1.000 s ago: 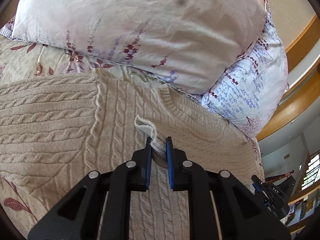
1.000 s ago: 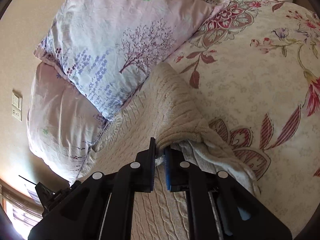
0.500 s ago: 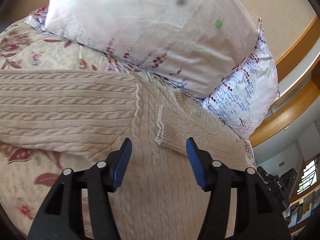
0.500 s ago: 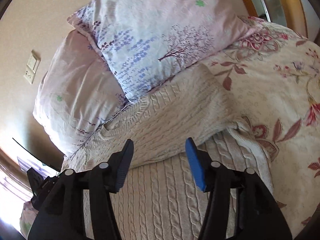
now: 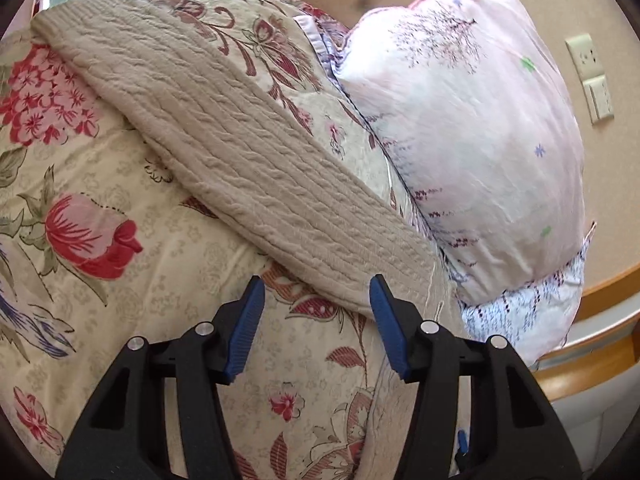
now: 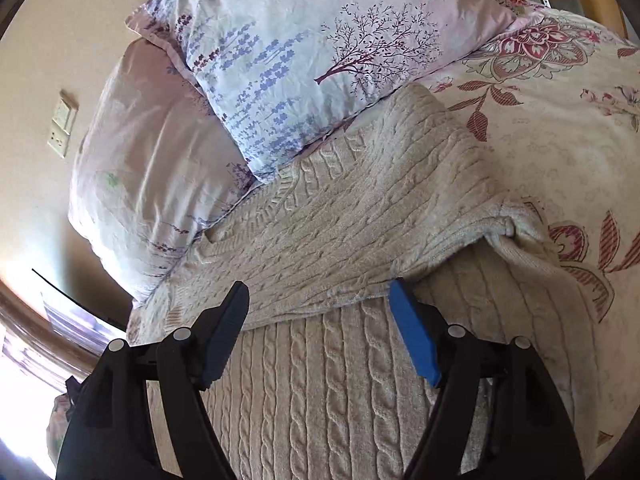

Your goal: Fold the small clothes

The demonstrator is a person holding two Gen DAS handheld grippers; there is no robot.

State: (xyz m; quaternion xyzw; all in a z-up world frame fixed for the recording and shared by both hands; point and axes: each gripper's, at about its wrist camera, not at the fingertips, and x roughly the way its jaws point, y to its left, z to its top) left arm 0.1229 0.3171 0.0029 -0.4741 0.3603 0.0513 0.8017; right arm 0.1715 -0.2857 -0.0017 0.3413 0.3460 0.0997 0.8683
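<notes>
Since both jaws released | sweater [image 6: 328, 216] sleeve lies folded | left gripper [image 5: 316, 320] shifted aside

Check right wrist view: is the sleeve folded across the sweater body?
Yes, the sleeve lies folded across the sweater body, just ahead of the right gripper, nothing between its fingers.

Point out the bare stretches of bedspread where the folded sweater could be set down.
Left wrist view: floral bedspread lies bare on the picture's left of the outstretched sleeve, down to the left gripper. Right wrist view: more bare bedspread on the picture's right of the sweater. Crowded: the pillows press against its collar edge.
</notes>
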